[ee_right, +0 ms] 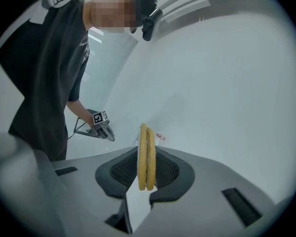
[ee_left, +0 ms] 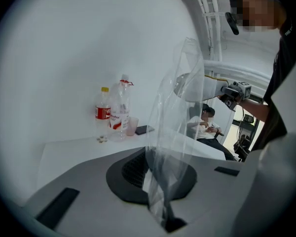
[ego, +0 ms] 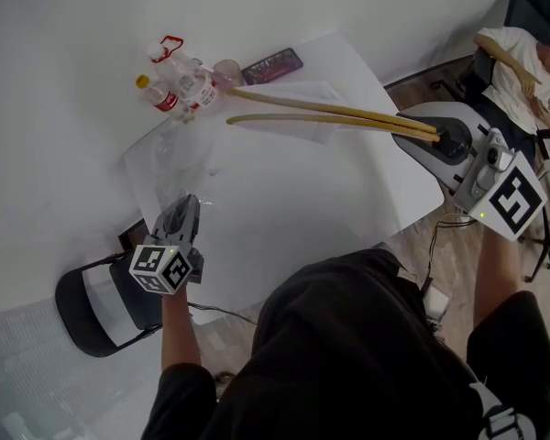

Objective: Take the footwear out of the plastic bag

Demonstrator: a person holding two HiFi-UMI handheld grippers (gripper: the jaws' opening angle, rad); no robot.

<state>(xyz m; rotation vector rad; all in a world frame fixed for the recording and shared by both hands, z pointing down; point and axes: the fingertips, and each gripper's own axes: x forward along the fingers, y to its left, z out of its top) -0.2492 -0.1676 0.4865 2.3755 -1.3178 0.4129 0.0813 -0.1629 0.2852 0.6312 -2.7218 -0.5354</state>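
A pair of flat slippers (ego: 330, 113) with thin yellow soles pressed together, seen edge-on, juts out over the white table (ego: 284, 200). My right gripper (ego: 435, 136) is shut on their near end. In the right gripper view the two yellow soles (ee_right: 146, 152) stand upright between the pads of that gripper (ee_right: 147, 181). At the table's left corner, my left gripper (ego: 185, 207) is shut on a clear plastic bag (ego: 179, 159). In the left gripper view the bag (ee_left: 180, 117) rises limp and empty from the closed gripper (ee_left: 160, 184). The slippers are outside the bag.
Plastic bottles (ego: 179, 85), a small cup (ego: 227, 70) and a phone (ego: 272, 63) stand at the table's far corner. A black chair (ego: 96, 305) stands left of the table. A seated person (ego: 522, 62) is at the far right. Wood floor lies beyond the near edge.
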